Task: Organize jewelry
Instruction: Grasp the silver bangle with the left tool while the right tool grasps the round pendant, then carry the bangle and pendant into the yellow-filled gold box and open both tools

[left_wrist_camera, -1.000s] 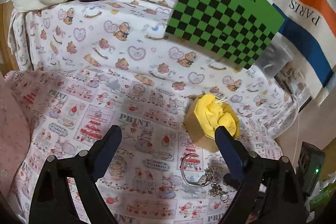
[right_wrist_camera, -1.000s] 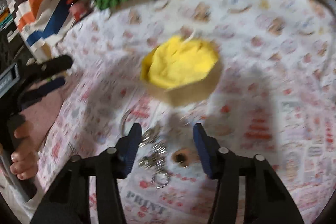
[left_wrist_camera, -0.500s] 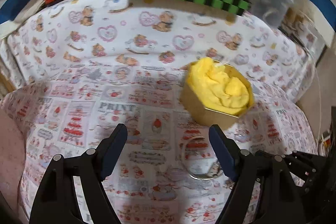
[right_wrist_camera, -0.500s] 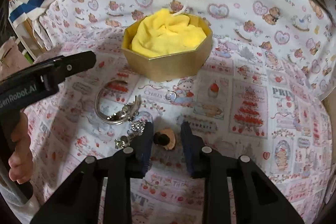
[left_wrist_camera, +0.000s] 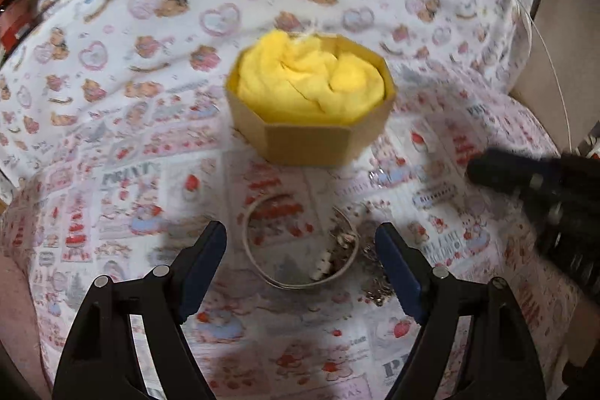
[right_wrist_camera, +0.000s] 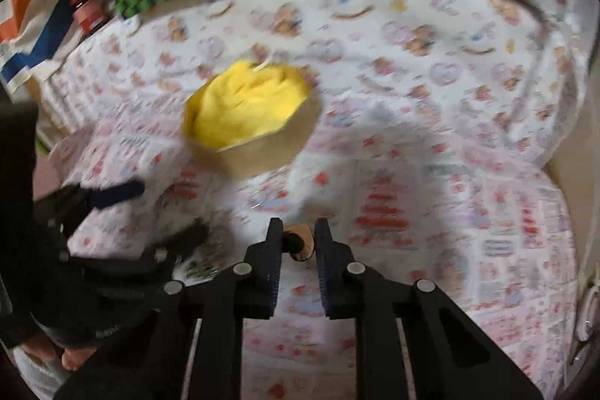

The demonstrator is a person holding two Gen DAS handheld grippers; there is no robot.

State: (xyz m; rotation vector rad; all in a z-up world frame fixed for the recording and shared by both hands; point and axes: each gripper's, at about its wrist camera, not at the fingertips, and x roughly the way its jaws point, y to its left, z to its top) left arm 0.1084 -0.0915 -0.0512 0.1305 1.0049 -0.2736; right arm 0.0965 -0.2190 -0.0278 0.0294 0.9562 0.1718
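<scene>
Hardly begun: the box (left_wrist_camera: 311, 137) holds only its yellow cloth (left_wrist_camera: 311, 81), while the bangle (left_wrist_camera: 296, 242) and chain pile (left_wrist_camera: 369, 265) lie on the printed surface (left_wrist_camera: 123, 175). The right gripper (right_wrist_camera: 298, 238) has just been closing and now pinches a small brown piece (right_wrist_camera: 302, 242). The left gripper (left_wrist_camera: 300, 246), spread wide, has come down over the bangle

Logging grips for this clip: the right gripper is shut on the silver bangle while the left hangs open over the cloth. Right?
Not quite. In the right wrist view the right gripper is shut on a small brown piece; the silver bangle lies on the cloth between the open left gripper's fingers.
</scene>
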